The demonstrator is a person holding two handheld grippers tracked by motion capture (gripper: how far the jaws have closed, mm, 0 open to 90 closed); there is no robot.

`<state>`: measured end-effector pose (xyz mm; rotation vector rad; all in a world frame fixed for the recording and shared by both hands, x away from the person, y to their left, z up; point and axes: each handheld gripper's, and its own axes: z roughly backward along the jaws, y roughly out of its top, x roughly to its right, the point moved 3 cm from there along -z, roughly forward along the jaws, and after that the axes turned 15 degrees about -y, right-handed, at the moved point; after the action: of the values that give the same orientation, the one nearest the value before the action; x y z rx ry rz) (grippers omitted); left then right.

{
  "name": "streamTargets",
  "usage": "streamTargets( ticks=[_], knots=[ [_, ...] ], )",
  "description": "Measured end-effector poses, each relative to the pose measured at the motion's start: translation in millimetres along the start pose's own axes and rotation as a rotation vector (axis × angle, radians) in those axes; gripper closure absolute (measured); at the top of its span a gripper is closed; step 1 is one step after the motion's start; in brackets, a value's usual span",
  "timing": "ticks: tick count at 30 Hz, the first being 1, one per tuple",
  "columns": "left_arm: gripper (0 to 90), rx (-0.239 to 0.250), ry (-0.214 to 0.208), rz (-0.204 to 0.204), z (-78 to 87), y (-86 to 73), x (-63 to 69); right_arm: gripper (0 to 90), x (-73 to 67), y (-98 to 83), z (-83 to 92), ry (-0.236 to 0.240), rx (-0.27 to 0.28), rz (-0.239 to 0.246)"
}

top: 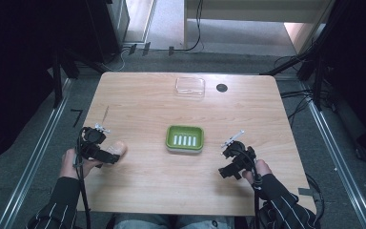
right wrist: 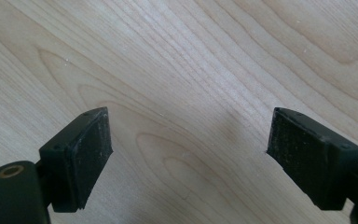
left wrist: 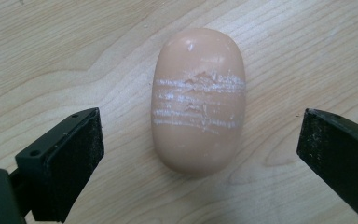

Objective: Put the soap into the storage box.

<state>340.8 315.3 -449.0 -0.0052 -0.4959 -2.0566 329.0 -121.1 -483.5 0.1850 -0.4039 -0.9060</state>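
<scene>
Two black hand-held grippers: left gripper point(top: 106, 151), right gripper point(top: 228, 162). Matte black jaws faced inside with scuffed, dust-flecked pads point(right wrist: 94, 149); brass-ringed screw hole behind one jaw; trailing black cables. Dark sleeves point(top: 286, 202) with thin white stripes.

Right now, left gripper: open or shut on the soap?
Open. In the left gripper view the left gripper has its jaws spread wide on either side of the soap, with bare table showing in both gaps. The soap lies flat, untouched.
</scene>
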Motion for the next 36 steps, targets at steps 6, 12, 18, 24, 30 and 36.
streamTargets(
  ticks=[6, 12, 18, 24, 30, 36],
  knots=[
    [1.1, -0.010, -0.005, -0.001, -5.6, 5.8, -2.8, 14.1, -0.5, 0.9, -0.9, 0.002, -0.003, -0.005],
    [1.2, -0.023, -0.015, -0.013, -12.0, 9.5, -4.4, 14.1, -1.0, 1.3, -1.0, 0.001, -0.003, 0.000],
    [5.6, -0.016, -0.037, -0.012, -14.2, 9.7, -5.3, 14.0, -0.2, 0.3, -0.6, 0.005, -0.002, -0.004],
    [14.9, -0.031, -0.045, -0.019, -18.5, 8.9, -5.8, 14.1, -0.2, 0.2, -0.4, 0.006, -0.003, -0.002],
    [15.8, -0.032, -0.038, -0.020, -22.1, 10.1, -10.0, 14.0, 0.0, -0.1, -0.4, 0.006, -0.001, -0.004],
    [16.4, -0.043, -0.036, -0.009, -27.6, 9.7, -12.1, 14.1, 0.1, -0.1, -0.5, 0.005, -0.001, -0.010]
  ],
)
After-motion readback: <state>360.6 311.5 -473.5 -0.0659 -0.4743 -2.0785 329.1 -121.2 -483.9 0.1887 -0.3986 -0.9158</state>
